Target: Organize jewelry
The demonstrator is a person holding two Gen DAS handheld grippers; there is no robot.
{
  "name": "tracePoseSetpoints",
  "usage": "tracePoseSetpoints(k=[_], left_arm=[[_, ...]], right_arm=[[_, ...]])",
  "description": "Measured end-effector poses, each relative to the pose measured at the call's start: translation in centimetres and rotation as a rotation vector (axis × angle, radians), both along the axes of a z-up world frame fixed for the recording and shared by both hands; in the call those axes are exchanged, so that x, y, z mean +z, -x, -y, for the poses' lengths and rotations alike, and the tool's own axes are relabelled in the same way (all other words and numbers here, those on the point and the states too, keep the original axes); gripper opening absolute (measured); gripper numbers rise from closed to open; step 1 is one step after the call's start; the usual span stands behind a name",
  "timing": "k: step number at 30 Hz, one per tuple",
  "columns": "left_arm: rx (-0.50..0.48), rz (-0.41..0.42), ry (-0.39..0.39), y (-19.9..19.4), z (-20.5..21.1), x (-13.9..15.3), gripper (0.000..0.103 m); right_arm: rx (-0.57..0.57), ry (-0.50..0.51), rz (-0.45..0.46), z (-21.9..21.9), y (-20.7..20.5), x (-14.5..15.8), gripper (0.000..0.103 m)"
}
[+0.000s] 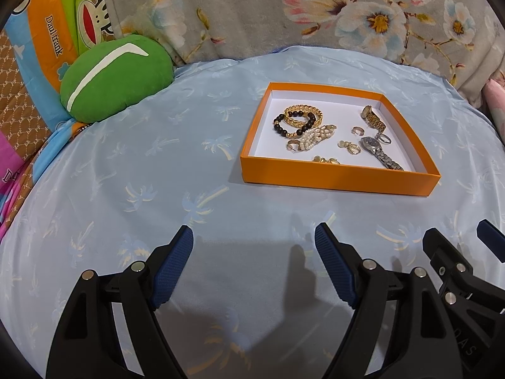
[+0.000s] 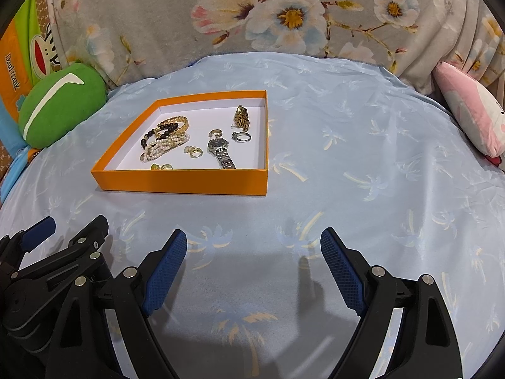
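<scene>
Orange tray [image 1: 334,177] on the pale blue palm-print cover [image 1: 157,164], with both tools held short of it. From your left gripper [image 1: 254,237] the tray lies toward one o'clock, well apart; from your right gripper [image 2: 254,240] the same tray [image 2: 183,184] lies toward eleven o'clock, also well apart. Neither tool is clearly the nearer, so the choice of hand rests on which piece you go for.

All the jewelry seen here already lies inside the tray. The silver watch [image 1: 377,151] runs its long axis from about ten to four o'clock in the left view, head away from you and strap toward the near wall. The gold watch [image 1: 372,117] sits beyond it. The beaded bracelet [image 1: 295,123] overlaps the gold chain bracelet [image 1: 303,112], and the pearl strand [image 1: 315,137] touches both. Small rings [image 1: 347,147] lie loose between the two groups.

Both grippers stand wide, pads well apart, with nothing between them and touching nothing. A green cushion [image 1: 116,75] rests at ten o'clock, clear of the work.
</scene>
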State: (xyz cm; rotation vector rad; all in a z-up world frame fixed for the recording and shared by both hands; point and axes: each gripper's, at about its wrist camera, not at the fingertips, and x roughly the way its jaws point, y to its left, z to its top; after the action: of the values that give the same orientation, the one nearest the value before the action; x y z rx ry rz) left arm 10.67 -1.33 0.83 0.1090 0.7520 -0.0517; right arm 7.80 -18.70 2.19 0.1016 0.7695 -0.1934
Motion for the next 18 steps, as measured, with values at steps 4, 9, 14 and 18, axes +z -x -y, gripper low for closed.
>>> tracePoseSetpoints(k=[4,9,14,18], left_arm=[[0.002,0.003,-0.002,0.09,0.05,0.05,0.077],[0.002,0.004,-0.002,0.08,0.01,0.07,0.077],[0.005,0.007,-0.006,0.16,-0.02,0.22,0.077],[0.010,0.013,-0.012,0.25,0.02,0.32,0.077]], right_arm=[[0.000,0.001,0.001,0.01,0.01,-0.01,0.085],[0.000,0.000,0.001,-0.04,0.04,-0.03,0.085],[0.000,0.001,0.001,-0.07,0.04,-0.04,0.085],[0.000,0.001,0.002,-0.07,0.05,-0.04,0.085]])
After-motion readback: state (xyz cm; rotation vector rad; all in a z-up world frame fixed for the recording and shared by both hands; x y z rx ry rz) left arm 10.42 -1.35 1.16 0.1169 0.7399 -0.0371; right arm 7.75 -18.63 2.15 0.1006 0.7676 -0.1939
